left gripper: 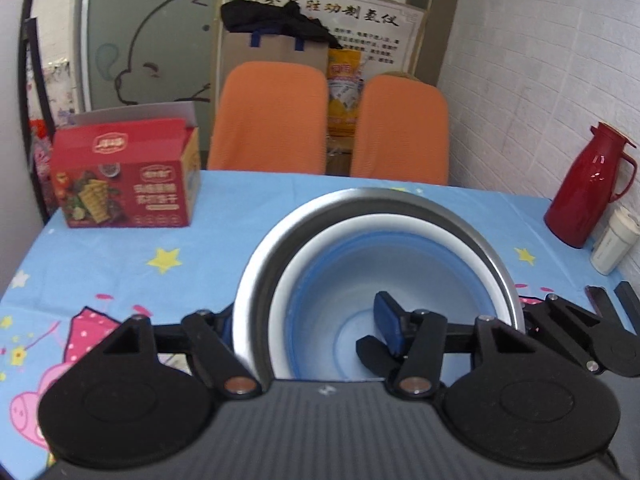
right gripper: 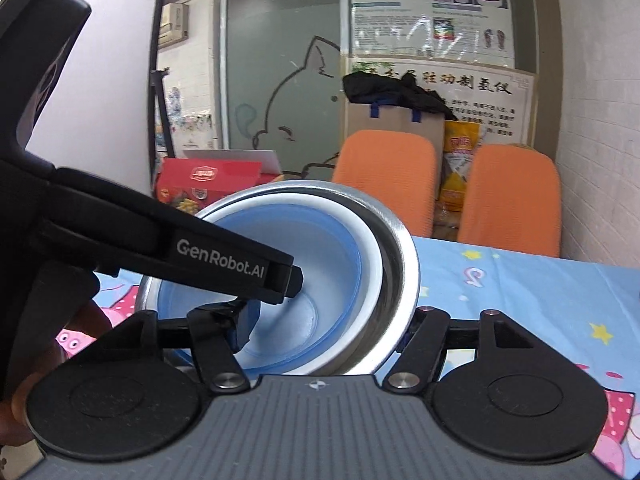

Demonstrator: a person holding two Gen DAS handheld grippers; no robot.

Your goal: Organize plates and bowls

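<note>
I hold the steel bowl [left gripper: 256, 276] with the blue bowl [left gripper: 340, 280] nested inside, left gripper [left gripper: 308, 320] and right gripper [right gripper: 324, 320] each straddling the near rims with fingers apparently closed on them, tilted above the tabletop [left gripper: 120, 252] near its middle, probably to carry both together.

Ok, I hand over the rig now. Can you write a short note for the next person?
Left gripper: one finger inside the blue bowl, one outside the steel bowl; clamping unclear.
Right gripper: the same, on the opposite wall.
Done: blue bowl nested in steel bowl.
Unclear: whether the stack rests on the table.
Left: place the stack; no plates in view.
</note>
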